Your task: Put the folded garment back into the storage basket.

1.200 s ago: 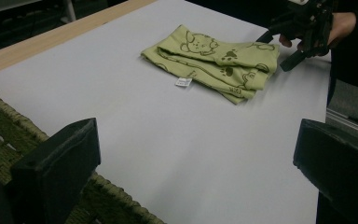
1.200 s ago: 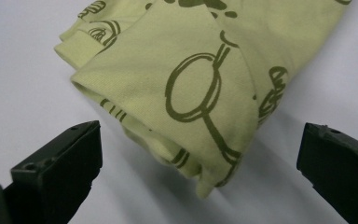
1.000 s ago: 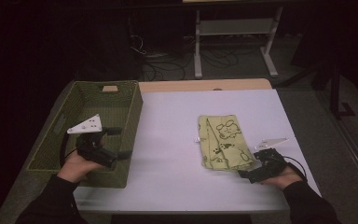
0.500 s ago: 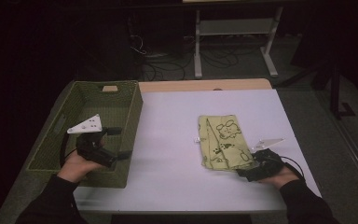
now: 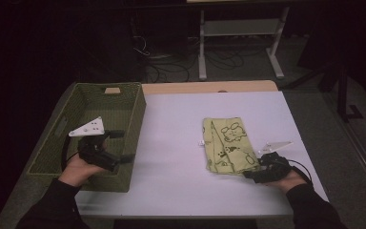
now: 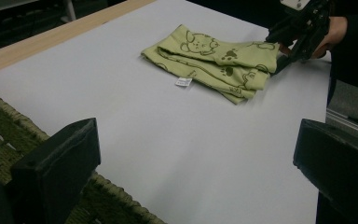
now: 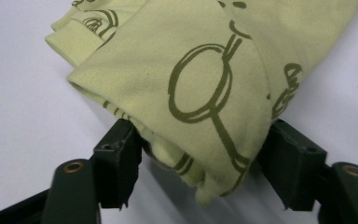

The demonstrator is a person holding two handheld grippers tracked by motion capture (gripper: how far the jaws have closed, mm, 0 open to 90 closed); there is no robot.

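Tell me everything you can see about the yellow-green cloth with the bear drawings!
The cloth looks like soft knit fabric, pale yellow-green, printed with dark olive bears and paw marks. It lies folded in layers on the white table, a small white tag poking from its left edge. Its near right corner sits bunched between the jaws of the right gripper, which have just been closing on it; both pads seem to touch it.
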